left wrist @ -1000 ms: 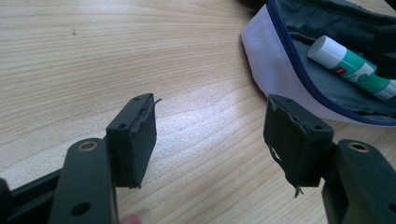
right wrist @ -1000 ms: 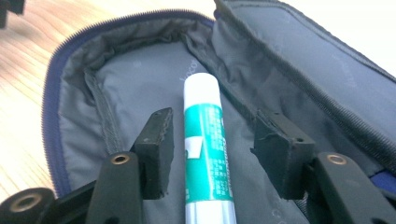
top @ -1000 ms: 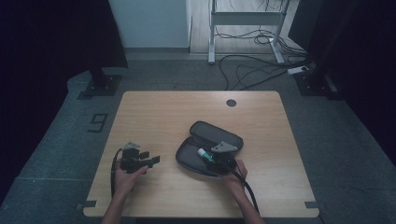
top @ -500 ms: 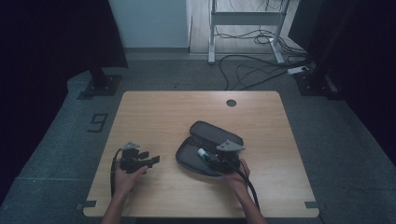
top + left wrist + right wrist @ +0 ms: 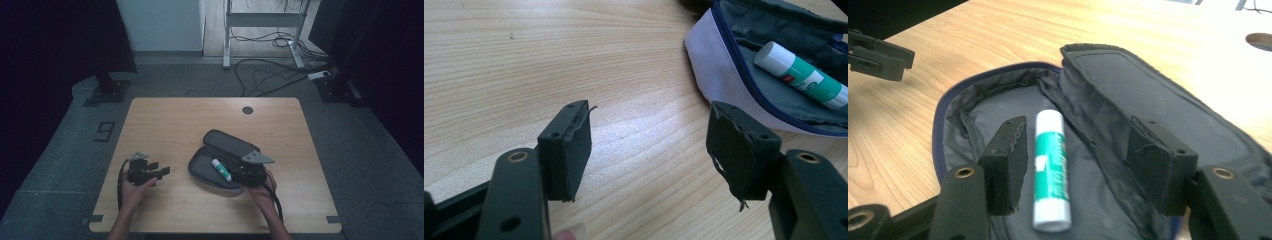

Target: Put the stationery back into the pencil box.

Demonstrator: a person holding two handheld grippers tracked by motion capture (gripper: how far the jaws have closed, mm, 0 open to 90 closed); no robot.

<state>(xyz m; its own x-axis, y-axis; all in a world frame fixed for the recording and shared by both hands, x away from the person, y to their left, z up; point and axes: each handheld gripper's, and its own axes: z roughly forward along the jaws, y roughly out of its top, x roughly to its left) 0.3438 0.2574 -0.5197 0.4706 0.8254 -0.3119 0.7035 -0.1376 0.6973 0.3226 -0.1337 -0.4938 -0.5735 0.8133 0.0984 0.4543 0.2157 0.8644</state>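
A dark zip pouch point(image 5: 222, 145) lies open on the wooden table, its lid point(image 5: 1128, 85) folded back. A white and green glue stick point(image 5: 220, 170) lies inside it on the grey lining point(image 5: 1050, 170). My right gripper point(image 5: 236, 175) hovers at the pouch's near right edge. Its jaws point(image 5: 1078, 132) have just been opening and stand open. The stick lies loose below and between them, close to the left jaw, and no pad presses on it. My left gripper point(image 5: 161, 172) is open over bare wood point(image 5: 650, 122), left of the pouch point(image 5: 719, 65), with nothing between its jaws.
The table point(image 5: 200, 120) has a round cable hole point(image 5: 247, 110) near its far edge. Beyond it the floor holds cables and a desk frame point(image 5: 260, 30). The left gripper point(image 5: 878, 55) appears at the far left of the right gripper view.
My right gripper has drawn back to the right and lifted a little from over the pouch, leaving the glue stick lying inside. The left hand has stayed put.
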